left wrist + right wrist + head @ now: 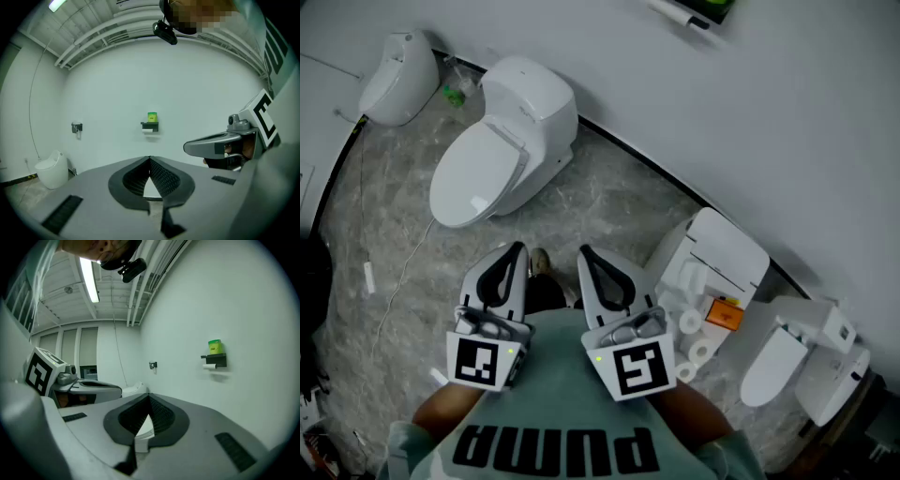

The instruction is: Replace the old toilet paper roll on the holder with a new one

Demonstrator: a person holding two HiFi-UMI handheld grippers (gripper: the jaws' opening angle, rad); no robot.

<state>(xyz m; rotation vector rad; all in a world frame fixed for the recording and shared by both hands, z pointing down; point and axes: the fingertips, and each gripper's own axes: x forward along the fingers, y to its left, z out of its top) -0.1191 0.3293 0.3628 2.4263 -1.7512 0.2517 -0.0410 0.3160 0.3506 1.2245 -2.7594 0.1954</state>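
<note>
Left gripper [516, 251], right gripper [586, 253]: ribbed black pads clenched together, nothing between them. Toilet paper roll [210, 365], a white cylinder, hangs under the black wall holder [217, 359]. Spare white rolls [690, 322] lie on the grey marbled floor [609, 197].

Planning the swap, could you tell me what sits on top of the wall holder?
A green container stands on the black holder; a white roll hangs beneath, spindle hidden.
</note>
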